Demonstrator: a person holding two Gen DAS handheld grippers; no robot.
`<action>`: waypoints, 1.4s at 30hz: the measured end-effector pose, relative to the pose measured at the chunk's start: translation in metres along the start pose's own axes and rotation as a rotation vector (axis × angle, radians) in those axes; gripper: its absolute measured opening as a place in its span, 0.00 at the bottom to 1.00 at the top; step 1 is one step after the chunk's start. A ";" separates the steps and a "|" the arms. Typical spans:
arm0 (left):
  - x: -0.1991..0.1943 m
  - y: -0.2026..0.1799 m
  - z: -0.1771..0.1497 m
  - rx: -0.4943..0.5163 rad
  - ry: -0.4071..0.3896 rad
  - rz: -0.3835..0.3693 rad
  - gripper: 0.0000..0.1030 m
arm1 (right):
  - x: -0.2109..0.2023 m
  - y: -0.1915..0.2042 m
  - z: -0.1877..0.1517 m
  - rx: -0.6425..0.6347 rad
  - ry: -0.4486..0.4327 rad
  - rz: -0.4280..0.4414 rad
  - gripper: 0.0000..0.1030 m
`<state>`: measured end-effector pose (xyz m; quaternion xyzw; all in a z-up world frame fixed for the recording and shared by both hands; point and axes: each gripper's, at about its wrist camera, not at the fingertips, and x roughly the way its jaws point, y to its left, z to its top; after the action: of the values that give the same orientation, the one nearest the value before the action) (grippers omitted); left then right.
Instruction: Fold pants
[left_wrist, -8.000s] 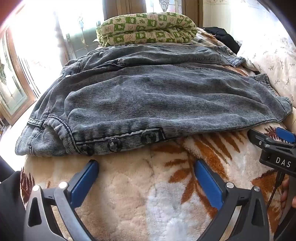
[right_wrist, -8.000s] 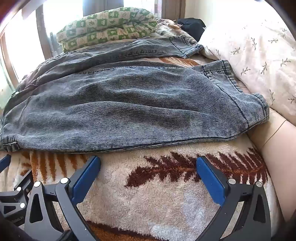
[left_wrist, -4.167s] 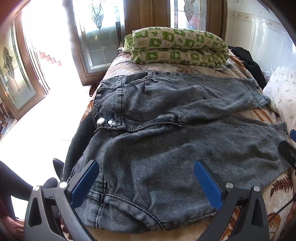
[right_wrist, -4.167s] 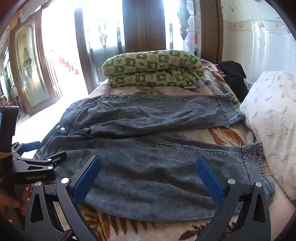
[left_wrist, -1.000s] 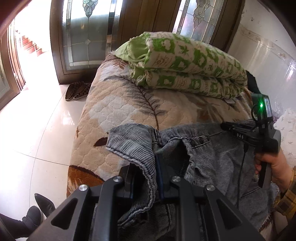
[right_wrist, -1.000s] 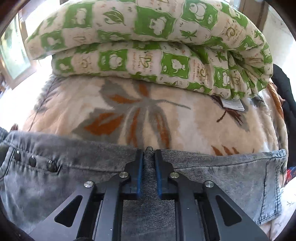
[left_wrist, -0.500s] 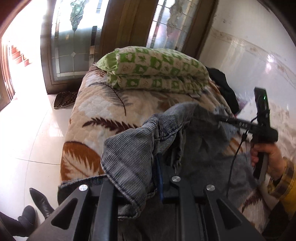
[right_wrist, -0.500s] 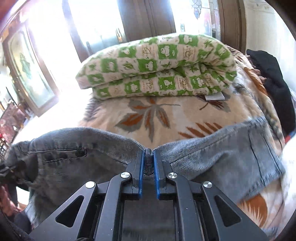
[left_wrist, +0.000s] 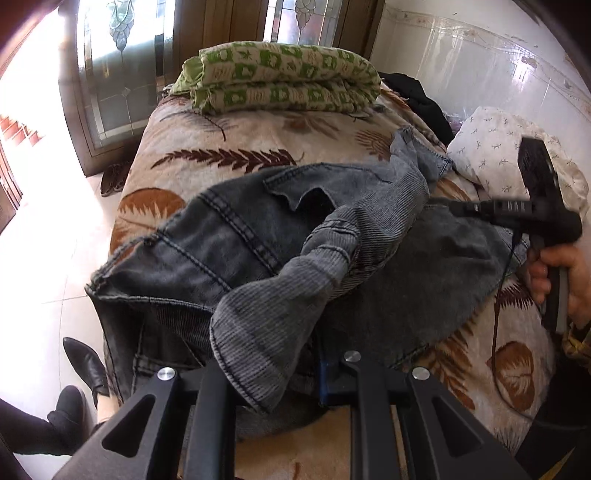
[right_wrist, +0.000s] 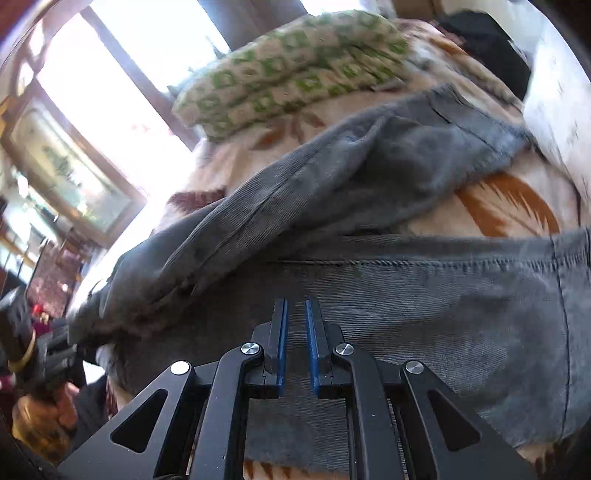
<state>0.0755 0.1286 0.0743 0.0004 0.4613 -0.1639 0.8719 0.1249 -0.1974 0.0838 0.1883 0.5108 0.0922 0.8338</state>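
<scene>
Left gripper (left_wrist: 280, 369) clamps a fold of grey ribbed denim pants (left_wrist: 369, 236); right gripper (right_wrist: 295, 332) jaws opening, narrow gap, nothing pinched, over the near leg.

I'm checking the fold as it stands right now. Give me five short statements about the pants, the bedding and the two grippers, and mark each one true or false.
1. The left gripper is clamped on a bunched part of the grey pants. True.
2. The green checked quilt lies on top of the pants. False: it sits folded at the far end of the bed, clear of them.
3. The right gripper grips a thick wad of cloth. False: its jaws are opening, a narrow gap shows between the blue pads, with the pants below.
4. Part of the pants is lifted and draped over the rest. True.
5. The leaf-patterned blanket is plain white. False: cream with brown and orange leaves.
</scene>
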 end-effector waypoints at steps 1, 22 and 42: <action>0.000 0.000 -0.003 -0.006 0.003 -0.001 0.20 | -0.002 0.000 0.008 0.032 -0.017 0.000 0.21; -0.011 0.017 0.000 0.023 0.001 0.003 0.20 | -0.020 -0.009 0.061 0.061 -0.091 -0.166 0.08; -0.037 0.032 -0.026 0.033 0.091 -0.021 0.66 | -0.037 -0.033 -0.065 0.084 -0.064 -0.232 0.08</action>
<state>0.0448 0.1733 0.0846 0.0176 0.4978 -0.1805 0.8481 0.0488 -0.2256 0.0743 0.1653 0.5058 -0.0322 0.8460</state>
